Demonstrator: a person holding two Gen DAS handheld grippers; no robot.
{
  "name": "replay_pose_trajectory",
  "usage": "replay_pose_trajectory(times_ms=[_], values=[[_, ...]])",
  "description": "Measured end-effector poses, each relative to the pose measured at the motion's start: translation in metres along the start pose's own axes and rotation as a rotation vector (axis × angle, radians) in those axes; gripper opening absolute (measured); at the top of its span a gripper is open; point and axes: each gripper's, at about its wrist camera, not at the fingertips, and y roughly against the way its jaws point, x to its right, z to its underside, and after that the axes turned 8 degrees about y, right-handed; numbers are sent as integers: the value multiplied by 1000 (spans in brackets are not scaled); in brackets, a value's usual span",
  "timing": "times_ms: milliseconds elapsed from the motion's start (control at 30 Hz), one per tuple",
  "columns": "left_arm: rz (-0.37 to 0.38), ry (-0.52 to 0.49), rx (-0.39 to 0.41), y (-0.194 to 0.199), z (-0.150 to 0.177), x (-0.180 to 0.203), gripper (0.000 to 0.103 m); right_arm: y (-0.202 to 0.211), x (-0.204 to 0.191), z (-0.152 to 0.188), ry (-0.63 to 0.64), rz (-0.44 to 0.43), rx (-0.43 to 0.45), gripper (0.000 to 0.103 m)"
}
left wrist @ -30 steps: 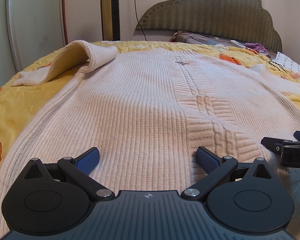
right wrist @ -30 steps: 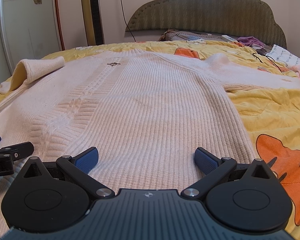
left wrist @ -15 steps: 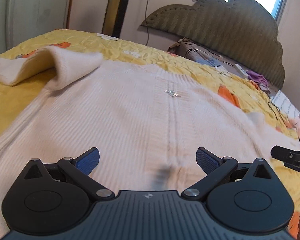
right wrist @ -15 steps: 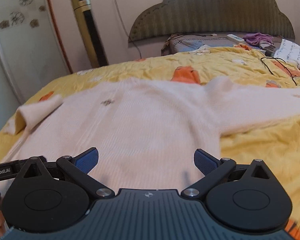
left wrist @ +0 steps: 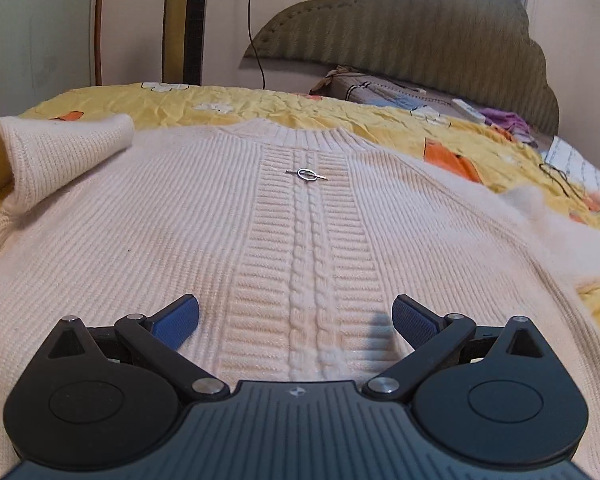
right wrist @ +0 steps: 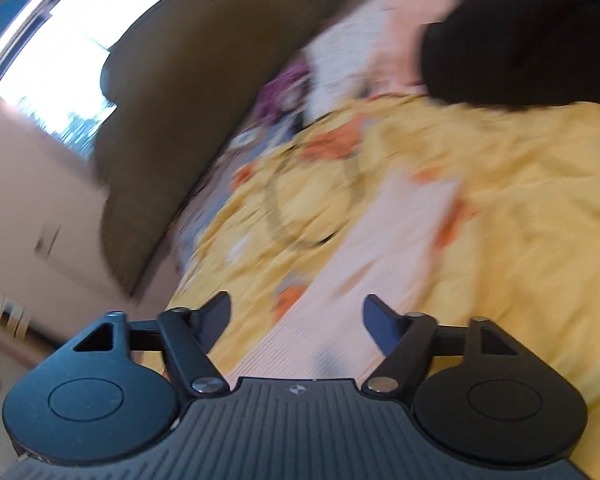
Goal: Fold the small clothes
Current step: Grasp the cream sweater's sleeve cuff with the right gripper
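Your left gripper (left wrist: pixel 295 315): jaws apart above the sweater (left wrist: pixel 180 240) | your right gripper (right wrist: pixel 296 320): jaws narrowing, empty, sleeve (right wrist: pixel 364 248) ahead

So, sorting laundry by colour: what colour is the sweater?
Cream sweater, with a cable-knit centre; clearest in the left wrist view.

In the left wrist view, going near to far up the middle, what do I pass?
Left gripper → sweater cable panel → small metal pin → ribbed collar → yellow bedspread → padded headboard.
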Motion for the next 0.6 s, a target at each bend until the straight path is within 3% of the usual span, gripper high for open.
replay_pose_trajectory(times_ms=[67,300,333,433,600], values=[[-5,-7,0,0,0,1,103,-7,27,-11,-45,69,3,53],[-23,-27,2,0,3,4,103,-50,63,-16,-115,105,-17,49],[-22,-26,3,0,3,4,103,-55,64,-17,-111,105,-3,46],[-20,-24,3,0,2,4,103,-64,67,-15,-105,112,41,20],[0,-3,6,2,1,-1,103,-45,44,-6,-43,70,125,15]])
